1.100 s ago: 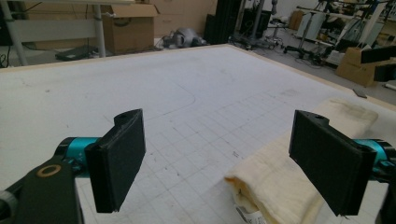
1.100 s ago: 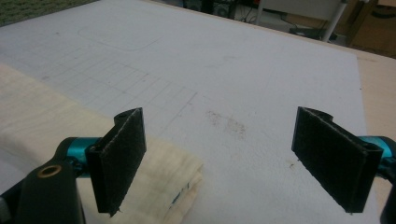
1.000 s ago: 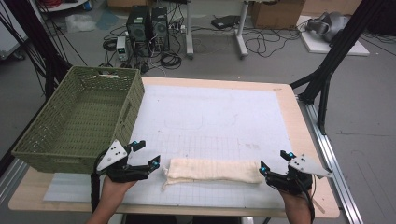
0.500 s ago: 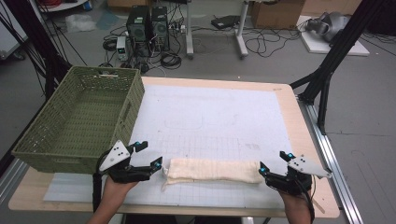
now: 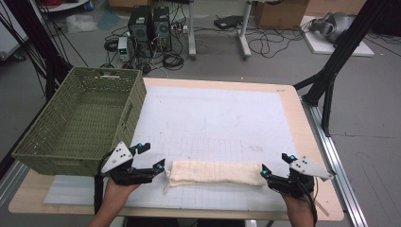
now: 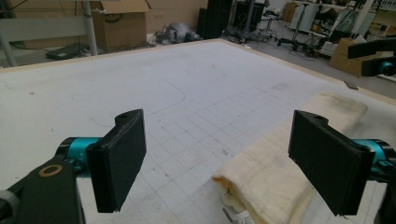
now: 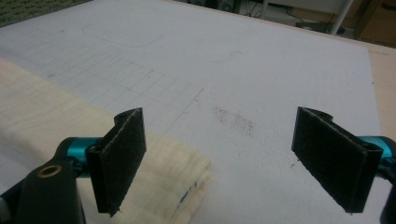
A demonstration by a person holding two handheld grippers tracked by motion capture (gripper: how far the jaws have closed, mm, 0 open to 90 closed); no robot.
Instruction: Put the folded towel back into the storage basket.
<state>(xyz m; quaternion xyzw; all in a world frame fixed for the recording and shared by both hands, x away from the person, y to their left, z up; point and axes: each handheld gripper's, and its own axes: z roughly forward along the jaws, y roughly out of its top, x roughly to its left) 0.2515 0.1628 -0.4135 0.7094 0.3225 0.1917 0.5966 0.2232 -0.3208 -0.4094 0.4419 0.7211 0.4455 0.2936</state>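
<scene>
Over the last second almost nothing has shifted: your left gripper (image 5: 161, 166) has only edged a little closer to the left end of the folded cloth (image 5: 215, 172), which lies low in the centre of the high view on the mat (image 5: 213, 118), and your right gripper (image 5: 263, 172) sits at the right end as before. Both sets of jaws stand wide with nothing between them, so no grasp has begun. With the basket (image 5: 80, 118) waiting at the left of the frame, you're likely lining up to pinch both ends.
</scene>
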